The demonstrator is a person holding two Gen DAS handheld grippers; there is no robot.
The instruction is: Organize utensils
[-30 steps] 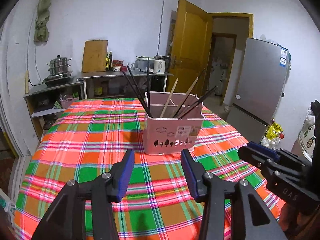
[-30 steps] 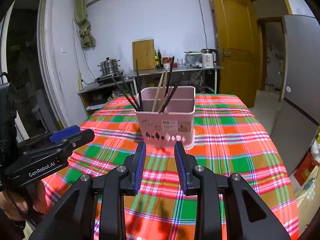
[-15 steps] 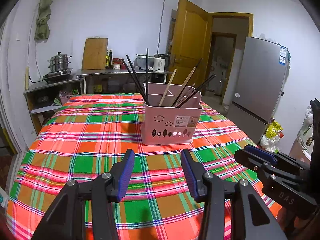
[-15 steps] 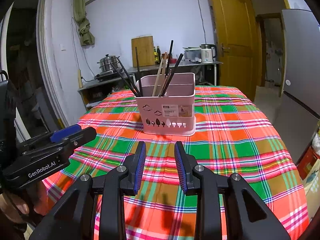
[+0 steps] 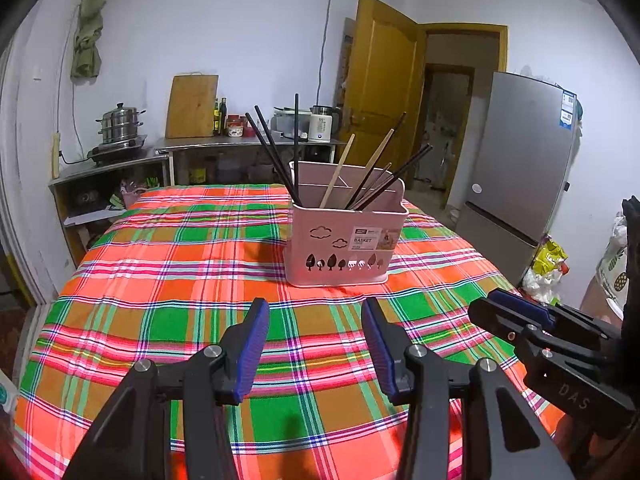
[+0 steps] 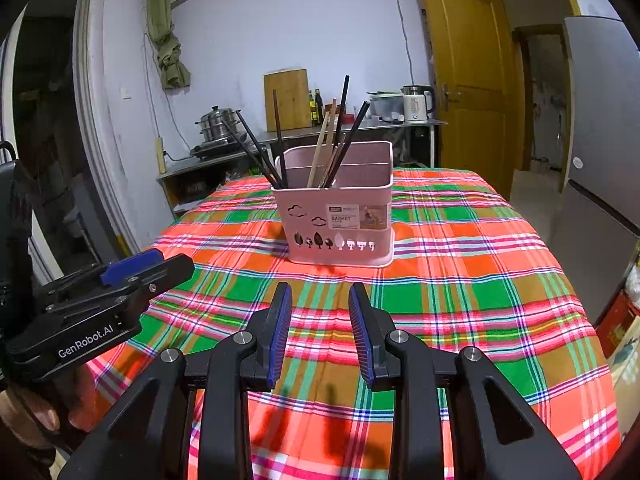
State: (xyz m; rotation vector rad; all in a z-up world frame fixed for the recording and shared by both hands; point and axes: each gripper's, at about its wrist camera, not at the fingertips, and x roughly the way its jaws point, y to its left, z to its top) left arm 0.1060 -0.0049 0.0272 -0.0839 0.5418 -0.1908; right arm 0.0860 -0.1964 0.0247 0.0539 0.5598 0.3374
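Above the plaid surface (image 5: 168, 264), you are holding both grippers apart and empty. Left gripper (image 5: 316, 312) fingers are gaping wider than right gripper (image 6: 320, 298) fingers, both facing the pink basket (image 6: 340, 224) of chopsticks (image 5: 276, 152).

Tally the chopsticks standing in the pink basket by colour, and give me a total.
Black chopsticks: 5
Light wooden chopsticks: 2
Thin brown stick, hard to make out: 1
Total: 8 in the pink basket, if none is hidden behind another.
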